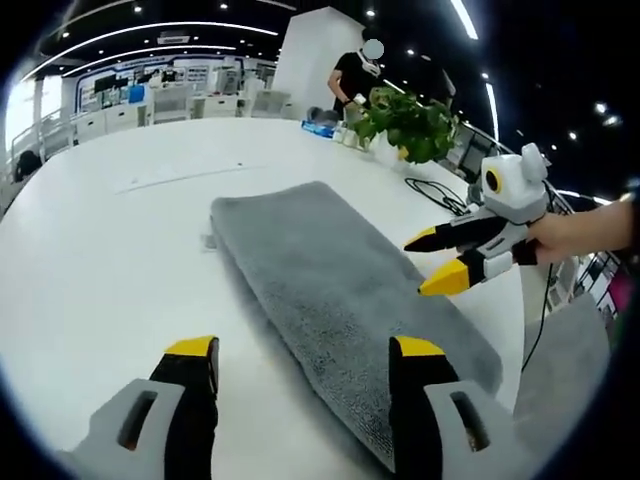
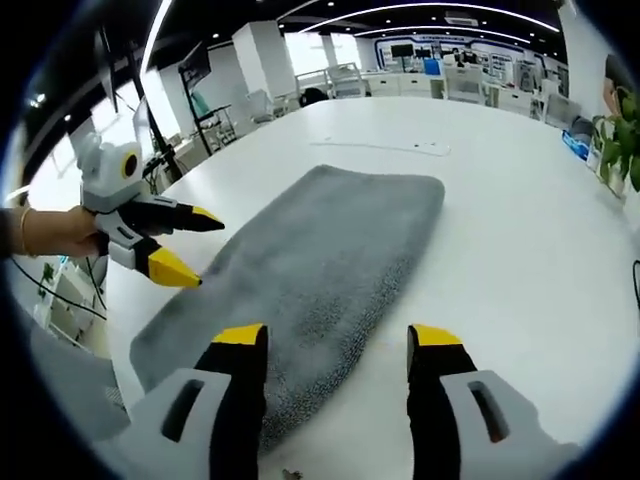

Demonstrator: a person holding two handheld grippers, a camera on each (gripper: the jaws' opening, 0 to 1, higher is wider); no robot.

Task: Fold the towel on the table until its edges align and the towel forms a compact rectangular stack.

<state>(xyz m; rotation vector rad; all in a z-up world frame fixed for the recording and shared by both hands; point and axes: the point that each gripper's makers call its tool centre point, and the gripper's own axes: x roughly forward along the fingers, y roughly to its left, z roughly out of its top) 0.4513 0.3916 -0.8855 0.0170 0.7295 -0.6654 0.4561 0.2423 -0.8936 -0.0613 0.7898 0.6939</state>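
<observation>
A grey towel (image 1: 330,270) lies flat on the white table (image 1: 100,230) as a long folded strip. My left gripper (image 1: 305,350) hovers open over its near end, nothing between the jaws. My right gripper (image 1: 425,265) comes in from the right, open, with its yellow tips just above the towel's long edge. In the right gripper view the towel (image 2: 320,240) stretches away across the table (image 2: 520,230). There my right gripper (image 2: 338,338) stands open over the near end, and the left gripper (image 2: 203,250), held by a hand, is open at the towel's left edge.
A potted plant (image 1: 410,120) and a black cable (image 1: 440,195) sit at the table's far right edge. A person (image 1: 355,75) stands behind the plant. A thin flat strip (image 2: 400,147) lies beyond the towel. The table edge runs close by on the left (image 2: 110,300).
</observation>
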